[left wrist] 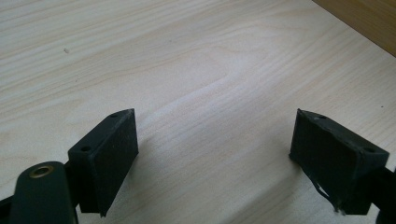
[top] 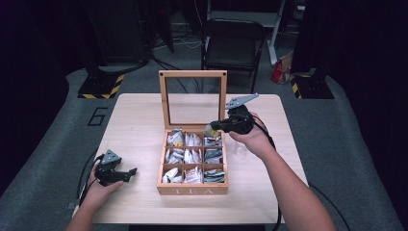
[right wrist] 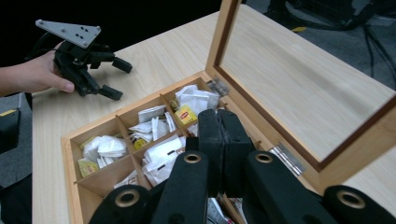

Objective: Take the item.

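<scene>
Over on the left, the left gripper (top: pixel 126 172) is resting low on the table (top: pixel 134 125), well apart from the box (top: pixel 192 188), its jaws spread wide with only bare wood between them. It is idling, as far as I can judge.

In the middle, the box is standing open, its glass lid (top: pixel 193 73) upright at the back. Nine compartments are holding tea bags (right wrist: pixel 154 126), white sachets mostly, a few with yellow tags.

To the right, the right gripper (top: pixel 211 129) is hovering over the back-right corner of the box, the hand (top: pixel 252 137) holding it just above the rim. Its jaws are pressed together; in the high view something pale seems to be sitting at their tips, but whether they are pinching a bag I cannot tell.

I would say the step in hand is working at that back-right compartment, lifting a bag out or dropping one in. The next move is calling for a steady, straight travel clear of the dividers and the lid hinge (right wrist: pixel 286 156).
</scene>
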